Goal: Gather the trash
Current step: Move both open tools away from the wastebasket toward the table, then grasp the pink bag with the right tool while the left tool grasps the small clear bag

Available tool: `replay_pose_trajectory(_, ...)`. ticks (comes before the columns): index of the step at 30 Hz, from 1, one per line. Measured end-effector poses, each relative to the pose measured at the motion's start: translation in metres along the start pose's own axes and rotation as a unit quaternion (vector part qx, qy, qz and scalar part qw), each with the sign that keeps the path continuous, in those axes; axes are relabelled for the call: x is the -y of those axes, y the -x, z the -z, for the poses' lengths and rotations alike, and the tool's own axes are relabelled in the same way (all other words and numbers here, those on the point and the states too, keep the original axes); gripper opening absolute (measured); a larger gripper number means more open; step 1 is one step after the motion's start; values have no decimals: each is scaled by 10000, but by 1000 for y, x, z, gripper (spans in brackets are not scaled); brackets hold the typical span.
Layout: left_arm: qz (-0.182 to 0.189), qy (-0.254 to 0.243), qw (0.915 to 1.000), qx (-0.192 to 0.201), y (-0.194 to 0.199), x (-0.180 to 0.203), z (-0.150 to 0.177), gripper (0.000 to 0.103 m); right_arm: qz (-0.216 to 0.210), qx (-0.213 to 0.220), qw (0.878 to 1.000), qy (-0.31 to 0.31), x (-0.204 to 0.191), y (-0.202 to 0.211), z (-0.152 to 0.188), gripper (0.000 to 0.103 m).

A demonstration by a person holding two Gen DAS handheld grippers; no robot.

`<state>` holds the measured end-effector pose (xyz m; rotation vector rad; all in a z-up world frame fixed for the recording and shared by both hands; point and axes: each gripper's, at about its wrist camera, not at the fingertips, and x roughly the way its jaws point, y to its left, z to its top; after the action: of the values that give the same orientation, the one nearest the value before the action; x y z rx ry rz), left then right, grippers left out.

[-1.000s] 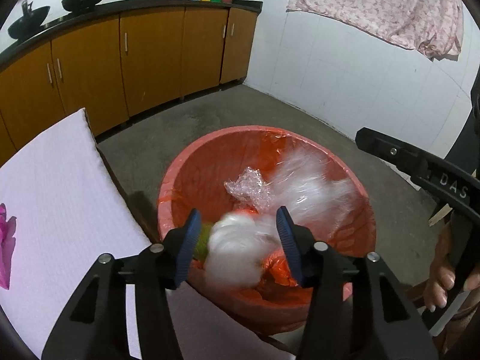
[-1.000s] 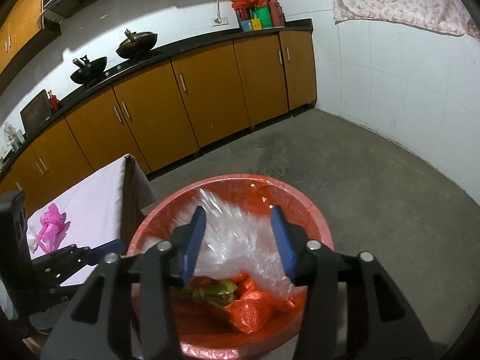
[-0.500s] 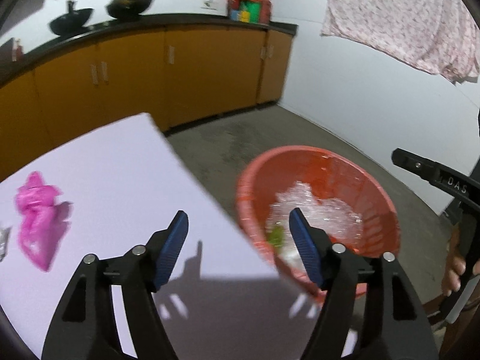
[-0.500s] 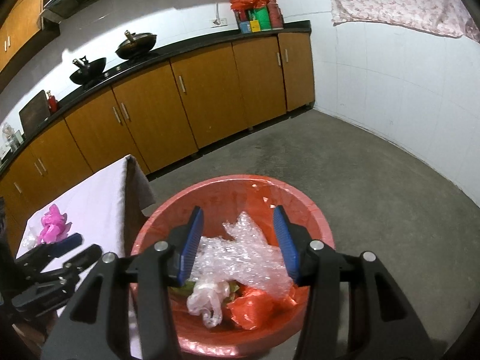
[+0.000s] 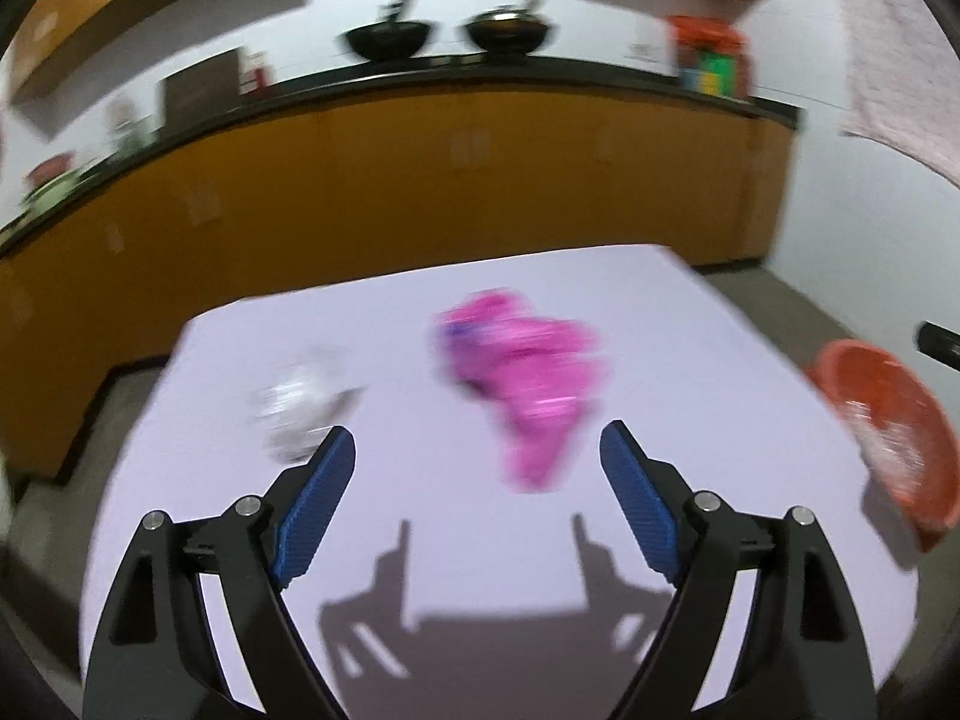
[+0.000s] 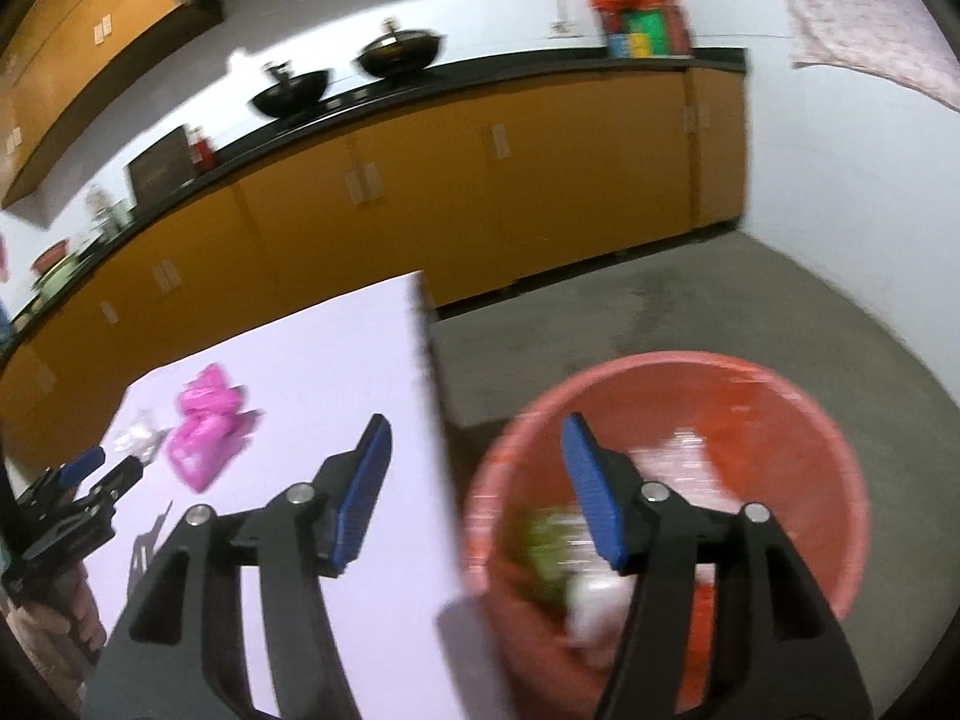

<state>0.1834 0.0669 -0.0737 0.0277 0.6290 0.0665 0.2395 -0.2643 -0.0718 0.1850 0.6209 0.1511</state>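
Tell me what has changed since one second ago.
Both grippers let their plastic drop into the red basin. The left gripper swung to the table, jaws opening toward the pink bag. The right gripper followed, opening, empty. Pink bag unmoved.

Left tool (image 5: 474, 462): black two-finger frame with ribbed blue pads, tilted downward; jaws wide apart and opening, nothing between them.
Left tool, seen from the right wrist (image 6: 111, 462): low at the left edge, fingers aimed up and to the right.
Holding hand (image 6: 57, 618): partly visible under the left tool's body, blurred.
Right tool (image 6: 477, 468): same black-and-blue build, tilted downward; jaws opening, pads gripping nothing.
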Motion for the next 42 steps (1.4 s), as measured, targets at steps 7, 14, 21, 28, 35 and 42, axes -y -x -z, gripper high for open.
replay_pose_trajectory(7,-724,462,9963,-65,-2,-68,14,93,-702,-307,9955,557,-95,-35,7,77)
replay_pose_trajectory(14,-974,713,9927,-41,-4,-115,20,94,-1064,-642,9912,466,-155,-74,8,82)
replay_pose_trajectory(21,-1026,815,9914,30,-9,-142,18,94,-971,-951,9887,636,-199,-125,11,82)
replay_pose_trajectory(28,-763,793,9939,110,-18,-138,12,96,-730,-1160,9870,845,-213,-162,15,63)
replay_pose_trajectory(35,-517,677,9964,-21,-42,-118,5,97,-655,-1177,9868,897,-196,-162,23,26)
replay_pose_trajectory(42,-498,492,9972,-269,-70,-98,-5,97,-431,-968,9922,662,-157,-139,24,23)
